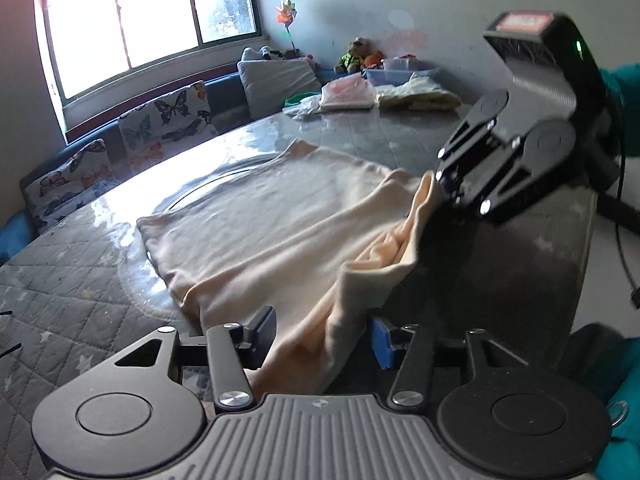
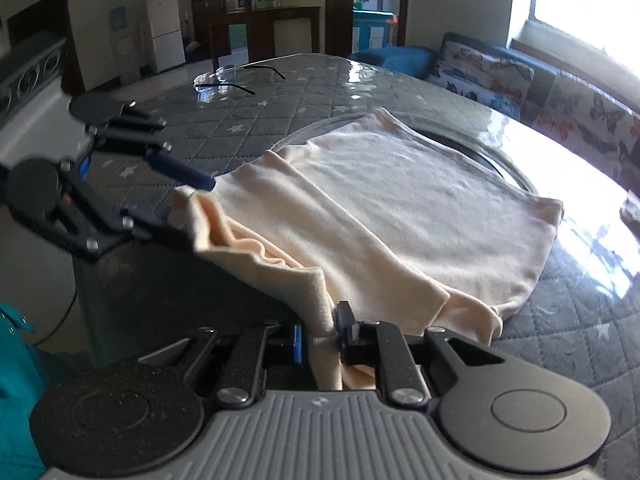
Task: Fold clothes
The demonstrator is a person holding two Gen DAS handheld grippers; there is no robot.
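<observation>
Daylight from a wide window falls across a round bench (image 1: pixel 72 280) covered in grey quilted, star-printed cloth under a glossy clear sheet, with butterfly cushions (image 1: pixel 168 120) on the seat along its far side and a heap of other laundry (image 1: pixel 384 94) at its far edge. On the bench lies the cream garment (image 1: pixel 272 216), most of it flat and smooth toward the middle, while its near edge, at the bench's near rim, is bunched and raised. The left tongs (image 1: pixel 322 336) stand apart on either side of a corner of that edge, the cloth lying between them without being clearly pinched; seen from the right wrist they look spread as well (image 2: pixel 188 200). The right tongs (image 2: pixel 320 334) are pressed together on the other near corner, and the left wrist view shows cloth rising into them (image 1: pixel 440 184). One narrow lengthwise flap already seems laid over the body of the garment, so I judge the folding begun but early: the near hem has yet to be carried over, and the final tidy stack remains.
</observation>
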